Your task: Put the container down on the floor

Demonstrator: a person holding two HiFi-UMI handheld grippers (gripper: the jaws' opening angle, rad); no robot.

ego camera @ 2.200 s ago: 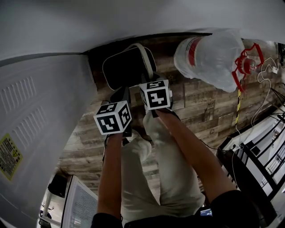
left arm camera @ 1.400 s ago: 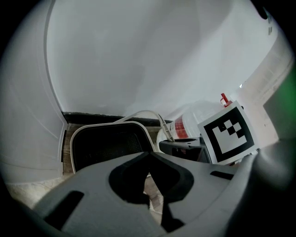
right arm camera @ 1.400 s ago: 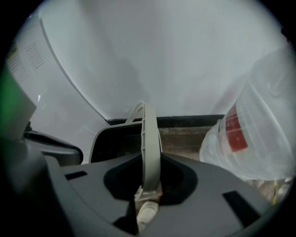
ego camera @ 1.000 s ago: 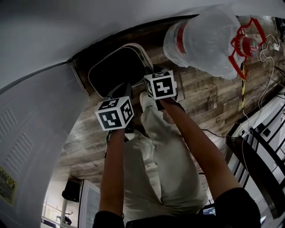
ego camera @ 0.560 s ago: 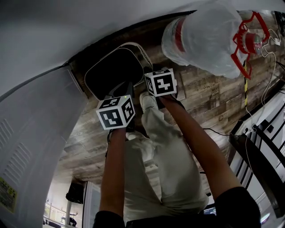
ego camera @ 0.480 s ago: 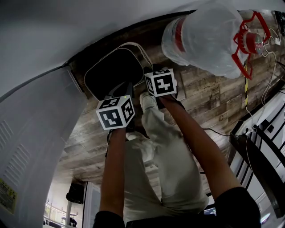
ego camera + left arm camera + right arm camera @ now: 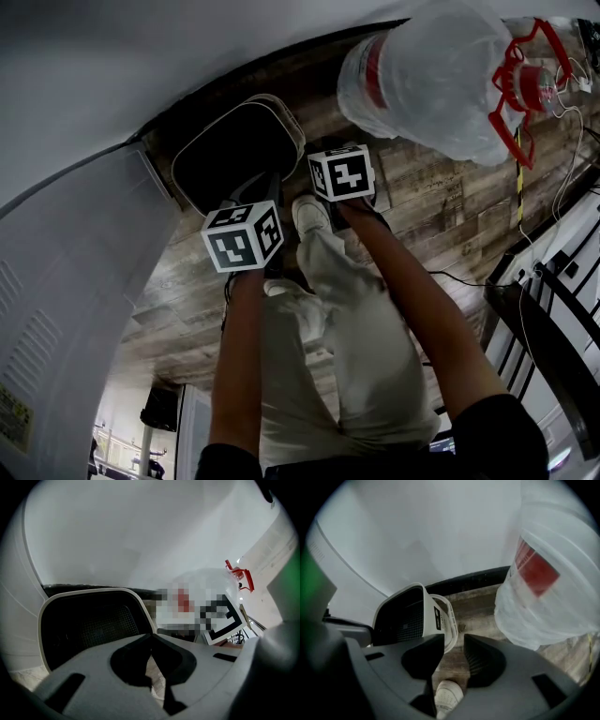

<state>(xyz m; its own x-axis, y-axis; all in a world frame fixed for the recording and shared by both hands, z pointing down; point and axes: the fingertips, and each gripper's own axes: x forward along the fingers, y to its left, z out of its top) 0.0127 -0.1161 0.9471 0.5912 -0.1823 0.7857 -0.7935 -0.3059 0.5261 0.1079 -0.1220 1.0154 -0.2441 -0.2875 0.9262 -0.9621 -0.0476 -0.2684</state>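
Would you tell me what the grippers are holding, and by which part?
The left gripper pinches the container by its white rim; the right gripper is open, holding nothing.

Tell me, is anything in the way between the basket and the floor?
Nothing visible does. The container is low over the wooden floor by the wall; the shoe and wrapped jug lie beside it.

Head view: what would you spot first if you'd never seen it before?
Probably the huge clear water jug with a red label, top right over the wooden floor. Then the black, white-rimmed container by the wall, its near rim pinched by the left gripper.
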